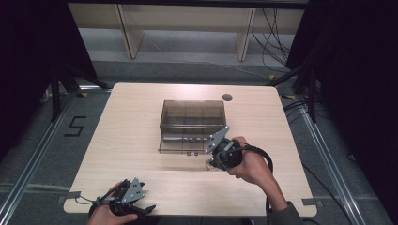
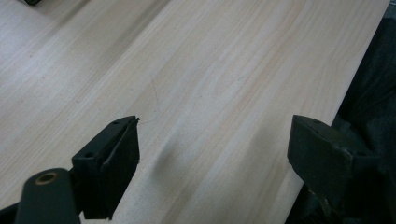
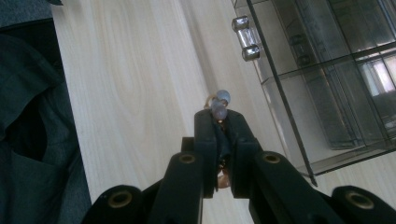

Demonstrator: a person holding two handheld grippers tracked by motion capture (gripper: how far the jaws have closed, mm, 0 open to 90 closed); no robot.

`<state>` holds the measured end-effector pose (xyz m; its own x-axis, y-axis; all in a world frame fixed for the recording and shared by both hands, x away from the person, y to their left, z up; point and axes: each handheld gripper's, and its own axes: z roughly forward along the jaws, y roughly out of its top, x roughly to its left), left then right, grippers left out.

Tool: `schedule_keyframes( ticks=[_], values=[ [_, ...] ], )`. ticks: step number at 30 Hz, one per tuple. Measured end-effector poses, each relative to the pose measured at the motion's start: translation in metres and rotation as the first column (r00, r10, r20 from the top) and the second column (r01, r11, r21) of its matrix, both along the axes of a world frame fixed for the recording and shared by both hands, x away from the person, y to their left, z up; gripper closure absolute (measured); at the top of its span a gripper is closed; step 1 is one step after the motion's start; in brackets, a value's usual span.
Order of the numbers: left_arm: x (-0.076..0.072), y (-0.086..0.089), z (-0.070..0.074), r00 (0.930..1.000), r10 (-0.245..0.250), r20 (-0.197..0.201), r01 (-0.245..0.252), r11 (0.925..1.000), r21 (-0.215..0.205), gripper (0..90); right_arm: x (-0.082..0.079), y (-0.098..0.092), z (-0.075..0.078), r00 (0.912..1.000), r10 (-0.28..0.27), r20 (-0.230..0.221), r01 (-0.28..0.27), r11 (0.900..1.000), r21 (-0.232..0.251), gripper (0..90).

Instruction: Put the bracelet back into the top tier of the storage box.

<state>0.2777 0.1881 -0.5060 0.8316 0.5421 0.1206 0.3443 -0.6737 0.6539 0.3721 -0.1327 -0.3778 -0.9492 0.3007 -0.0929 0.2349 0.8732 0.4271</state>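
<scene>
Gripping a small beaded piece [image 3: 219, 105], the right claw [image 1: 213, 165] has its jaws pressed together on it; two pale round beads and a thin coppery loop stick out past the jaw tips in the right gripper view. What kind of item the beaded piece is cannot be told. In the high view this claw sits just off the near right corner of the clear compartment box [image 1: 192, 124], above the tabletop [image 1: 131, 140]. The box stands at the middle of the tabletop, divided into several cells, with two small metal hinges [image 3: 246, 38] on its edge seen in the right gripper view. The left claw [image 2: 212, 149] rests at the near left edge of the tabletop, well apart from the box. Its jaws stand wide apart with nothing between them; bare wood shows in the gap.
</scene>
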Motion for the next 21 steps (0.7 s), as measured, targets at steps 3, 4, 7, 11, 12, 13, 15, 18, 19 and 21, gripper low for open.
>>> schedule_keyframes(
  ticks=[3,4,7,11,12,13,15,18,19,21],
  values=[
    [0.000,0.000,0.000,1.0000,-0.001,-0.001,0.001,1.0000,0.000,16.9,0.001,0.000,0.003,1.0000,-0.001,0.002,0.001,1.000,-0.004,85.6],
    [0.000,0.000,0.000,1.0000,0.001,0.001,-0.001,1.0000,0.001,16.9,0.001,0.000,0.005,1.0000,-0.001,0.005,0.001,1.000,-0.005,85.6],
    [0.000,0.000,0.000,1.0000,-0.001,0.000,0.001,1.0000,0.000,16.9,0.002,-0.001,0.009,0.9999,-0.003,0.012,0.003,1.000,-0.003,85.6],
    [0.000,0.000,0.000,1.0000,-0.001,0.000,0.001,1.0000,0.000,16.9,0.004,-0.002,0.015,0.9999,0.003,0.015,-0.003,1.000,0.000,85.6],
    [0.000,0.000,-0.001,1.0000,-0.005,-0.004,0.005,1.0000,-0.003,16.9,0.004,-0.002,0.018,1.0000,-0.002,0.006,0.002,1.000,0.001,85.5],
    [0.001,-0.001,-0.001,0.9999,-0.009,-0.009,0.009,1.0000,-0.003,16.9,0.003,-0.002,0.020,1.0000,-0.010,0.001,0.010,1.000,0.000,85.5],
    [0.000,-0.001,-0.001,0.9999,-0.011,-0.011,0.011,0.9999,-0.004,16.9,0.005,-0.001,0.024,1.0000,-0.001,0.010,0.001,1.000,0.000,85.5],
    [0.001,-0.001,-0.001,0.9999,-0.015,-0.008,0.015,0.9999,0.000,16.9,0.007,0.000,0.030,0.9999,0.012,0.013,-0.012,1.000,0.002,85.5],
    [0.000,-0.001,-0.001,1.0000,-0.007,-0.006,0.007,1.0000,-0.003,16.8,0.008,0.001,0.032,0.9997,0.014,0.019,-0.014,1.000,0.001,85.6],
    [0.000,-0.001,-0.001,0.9999,-0.009,-0.008,0.009,0.9999,-0.005,16.9,0.009,0.001,0.035,0.9999,-0.005,0.016,0.005,1.000,-0.003,85.5]
  ],
)
